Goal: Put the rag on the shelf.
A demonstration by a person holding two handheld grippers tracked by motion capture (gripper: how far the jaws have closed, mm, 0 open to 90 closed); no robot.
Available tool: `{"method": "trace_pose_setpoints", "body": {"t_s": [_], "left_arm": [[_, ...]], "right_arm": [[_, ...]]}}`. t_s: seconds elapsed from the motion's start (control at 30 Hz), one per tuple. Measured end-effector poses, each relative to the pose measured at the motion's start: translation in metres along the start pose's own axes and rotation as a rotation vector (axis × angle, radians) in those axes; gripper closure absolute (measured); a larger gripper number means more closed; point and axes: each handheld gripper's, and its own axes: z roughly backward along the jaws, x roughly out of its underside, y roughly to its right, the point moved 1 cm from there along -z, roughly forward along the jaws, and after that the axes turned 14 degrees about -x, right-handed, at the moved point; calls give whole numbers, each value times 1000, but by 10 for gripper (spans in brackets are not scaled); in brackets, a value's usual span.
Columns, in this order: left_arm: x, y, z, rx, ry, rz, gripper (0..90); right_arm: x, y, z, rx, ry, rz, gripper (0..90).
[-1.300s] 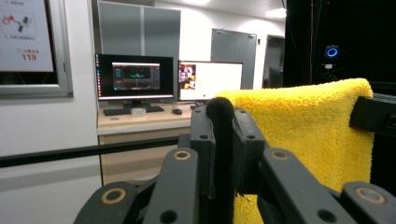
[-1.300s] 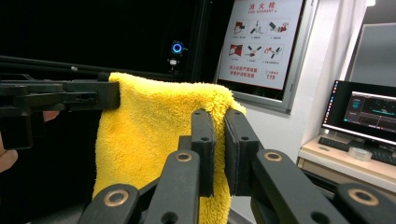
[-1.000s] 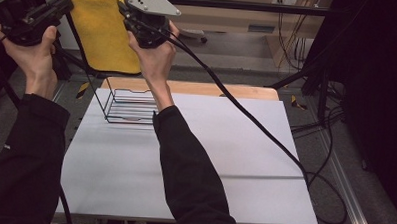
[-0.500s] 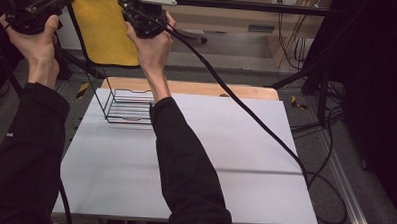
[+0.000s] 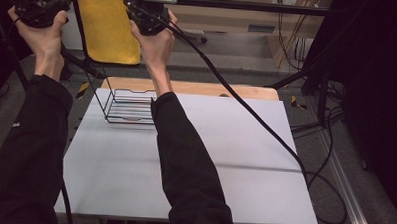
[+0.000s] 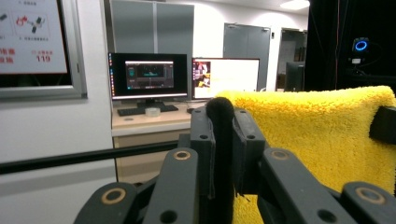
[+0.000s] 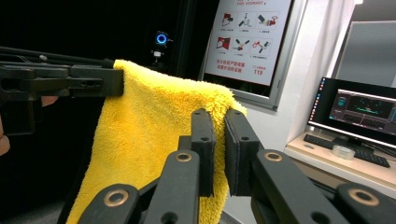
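change vs earlier: both hands sit higher in the high view than a second ago, now at its top edge. The yellow towel point(image 5: 109, 26) has gone up with them, so its top edge is cut off by the frame. Rack and table unchanged.
left gripper point(image 6: 223, 119): held up at top left of the high view, forearm reaching up from the bottom edge. Jaws pressed together on the towel's top corner; in its own view yellow pile shows just right of the closed tips.
right gripper point(image 7: 219, 123): held up just right of the towel in the high view, grey plate on top, cable trailing down across the table to the right. Jaws closed on the towel's other top corner, a slim gap between the pads with yellow showing behind it.
towel: hangs stretched between the two grippers, in the air beyond the table's far edge, lower hem loose. Fluffy pile, no visible folds.
wire rack point(image 5: 129, 107): black, standing on the white table point(image 5: 235, 143) at its far left, partly hidden by the right forearm. Holds nothing I can see.
background: monitors point(image 6: 149, 77) on a desk past the towel.
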Motion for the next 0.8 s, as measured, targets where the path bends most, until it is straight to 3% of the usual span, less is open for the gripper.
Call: {"method": "trace_pose_setpoints", "body": {"t_s": [0.17,0.37,0.8], "left_arm": [[12,0,-4,17,-15,3,807],[34,1,-5,41,-36,-5,807],[72,-1,16,75,-89,-32,806]], "right_arm": [[5,5,0,4,-11,-2,836],[26,6,3,-8,-39,-16,835],[62,-7,14,-47,-90,-55,834]]}}
